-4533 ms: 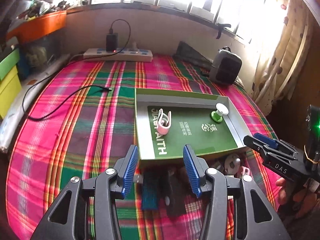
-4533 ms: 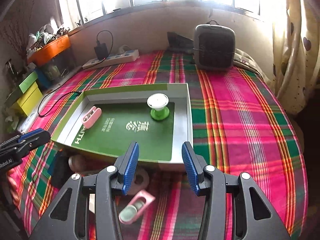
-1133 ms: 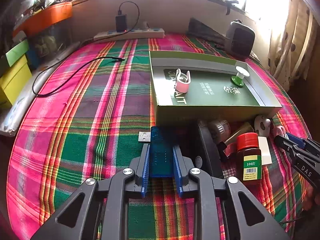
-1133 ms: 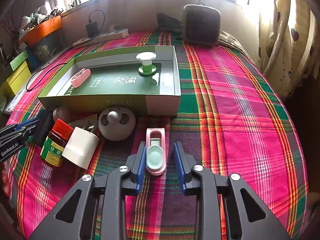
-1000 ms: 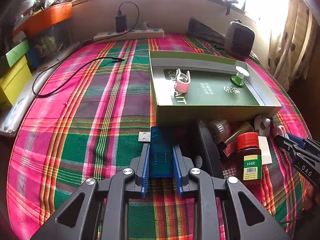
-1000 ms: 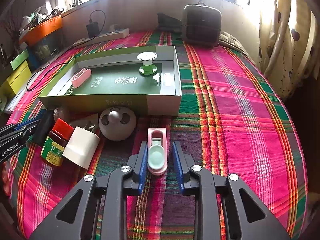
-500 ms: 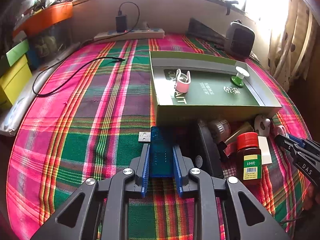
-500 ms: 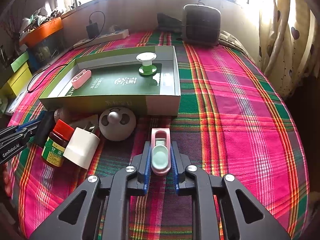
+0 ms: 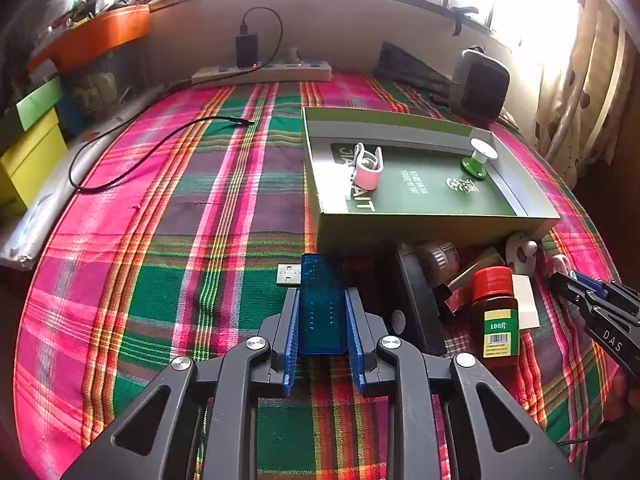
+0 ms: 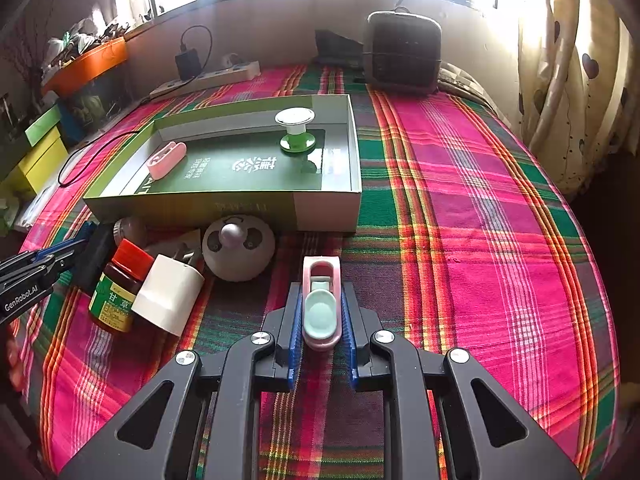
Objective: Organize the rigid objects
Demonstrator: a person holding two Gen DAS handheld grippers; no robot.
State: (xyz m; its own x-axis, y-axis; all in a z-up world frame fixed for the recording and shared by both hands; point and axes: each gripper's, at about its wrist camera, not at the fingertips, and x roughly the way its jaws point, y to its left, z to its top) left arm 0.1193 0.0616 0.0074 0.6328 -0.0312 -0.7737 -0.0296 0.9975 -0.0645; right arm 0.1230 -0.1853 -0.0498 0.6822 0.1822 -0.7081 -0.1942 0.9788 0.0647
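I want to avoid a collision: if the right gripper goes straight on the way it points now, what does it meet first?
Probably the near wall of the green box. The right gripper, shut on the pink clip, points at it over bare cloth; depth is uncertain.

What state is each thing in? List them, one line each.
Left tongs: shut on the blue USB device.
Right tongs: shut on the pink clip.
Green box: open, no lid on.
Spool: upright in the box.
Pink holder: lying in the box.
Brown bottle: upright, red cap on.
Black charger: plugged into the power strip.
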